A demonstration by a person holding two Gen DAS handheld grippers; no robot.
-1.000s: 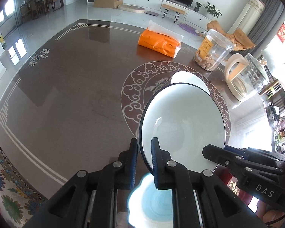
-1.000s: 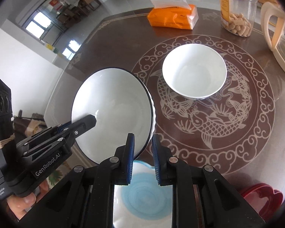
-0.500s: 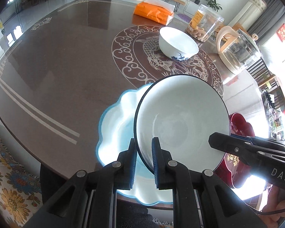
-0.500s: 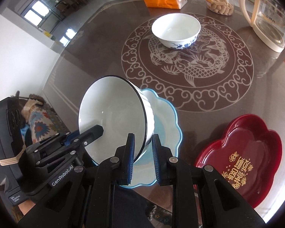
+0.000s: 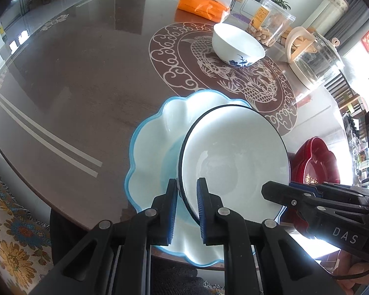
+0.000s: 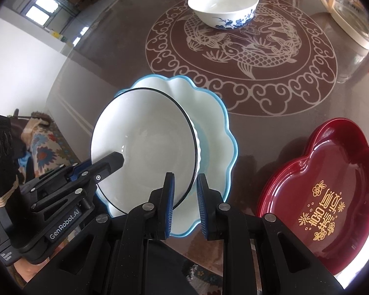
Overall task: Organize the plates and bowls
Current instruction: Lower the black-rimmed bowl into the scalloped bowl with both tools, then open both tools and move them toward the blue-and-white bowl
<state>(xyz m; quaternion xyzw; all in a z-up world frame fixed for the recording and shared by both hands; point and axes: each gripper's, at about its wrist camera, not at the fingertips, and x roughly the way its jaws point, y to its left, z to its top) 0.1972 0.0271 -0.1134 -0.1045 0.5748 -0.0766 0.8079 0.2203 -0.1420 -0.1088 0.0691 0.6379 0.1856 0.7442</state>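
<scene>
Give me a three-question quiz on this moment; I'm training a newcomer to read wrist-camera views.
1. True or false: the black-rimmed bowl is gripped by its rim from two sides, by the left tongs and the right tongs.
2. What lies directly under that bowl?
A. the red tray
B. the blue-edged scalloped plate
C. bare table
3. Fill in: the small bowl with blue flowers stands on the table's ____ medallion.

Key:
1. True; each pair pinches the rim on its own side.
2. B; whether the bowl already touches the plate cannot be told.
3. Fish
</scene>
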